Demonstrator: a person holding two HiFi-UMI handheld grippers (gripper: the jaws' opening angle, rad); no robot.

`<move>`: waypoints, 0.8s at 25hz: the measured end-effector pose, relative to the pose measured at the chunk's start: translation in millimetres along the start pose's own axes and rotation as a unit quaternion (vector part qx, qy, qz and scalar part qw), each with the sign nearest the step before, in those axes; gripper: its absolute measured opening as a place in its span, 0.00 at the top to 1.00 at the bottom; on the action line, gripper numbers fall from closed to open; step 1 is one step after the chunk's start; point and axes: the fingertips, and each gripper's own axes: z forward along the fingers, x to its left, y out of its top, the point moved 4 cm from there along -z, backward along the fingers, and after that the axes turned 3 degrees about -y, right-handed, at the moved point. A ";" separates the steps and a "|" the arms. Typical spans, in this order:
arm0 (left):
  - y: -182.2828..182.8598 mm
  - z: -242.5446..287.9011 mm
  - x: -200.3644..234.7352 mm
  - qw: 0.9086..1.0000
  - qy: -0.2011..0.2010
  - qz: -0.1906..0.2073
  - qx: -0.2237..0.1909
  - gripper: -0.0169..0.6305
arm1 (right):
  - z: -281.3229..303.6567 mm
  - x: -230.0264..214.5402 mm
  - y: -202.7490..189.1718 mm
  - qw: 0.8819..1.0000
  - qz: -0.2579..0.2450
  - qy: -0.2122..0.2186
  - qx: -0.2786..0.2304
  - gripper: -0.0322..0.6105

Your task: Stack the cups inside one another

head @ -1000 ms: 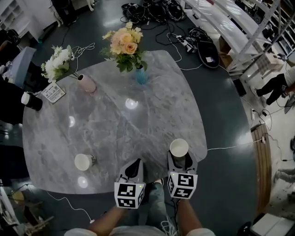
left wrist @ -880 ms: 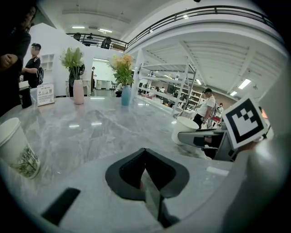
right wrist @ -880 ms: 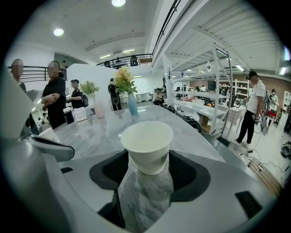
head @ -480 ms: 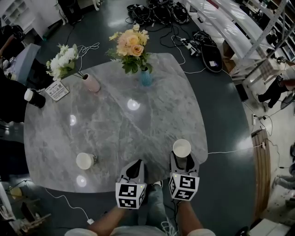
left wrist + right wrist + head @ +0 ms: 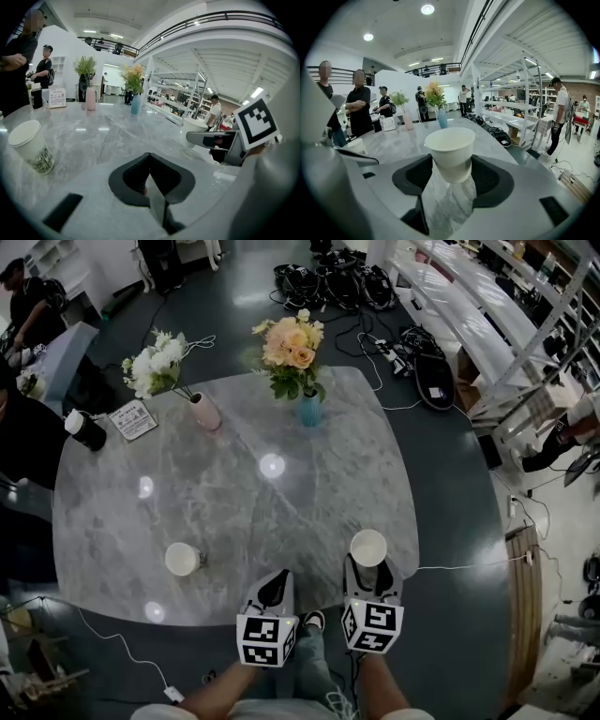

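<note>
Nothing's nested yet, so basically the whole job is left. Near the near-left edge of the grey marble table (image 5: 281, 507) a white paper cup with a printed pattern (image 5: 183, 559) stands upright on its own. The left gripper (image 5: 150, 159) hovers at the near edge, jaws pressed together on nothing. Beside it, the right gripper (image 5: 450, 176) clamps a plain white paper cup (image 5: 450, 147) upright over the near edge toward the right corner, well apart from the other cup.

cup (image 5: 450, 152) in right tool (image 5: 370, 570) | other cup (image 5: 183, 559) left on table (image 5: 281, 512) | vases (image 5: 204, 412) behind
</note>
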 end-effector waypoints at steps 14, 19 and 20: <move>4.5 -62.1 34.1 0.996 0.058 -0.029 -0.059 0.98 | -15.5 70.7 28.7 0.996 -0.040 0.074 -0.035 0.58; 1.1 -97.7 56.1 0.992 0.092 -0.047 -0.077 0.98 | -22.1 115.7 37.2 0.991 -0.057 0.117 -0.040 0.58; 0.5 -104.7 61.7 0.990 0.101 -0.051 -0.080 0.98 | -22.7 125.3 39.1 0.989 -0.061 0.126 -0.041 0.58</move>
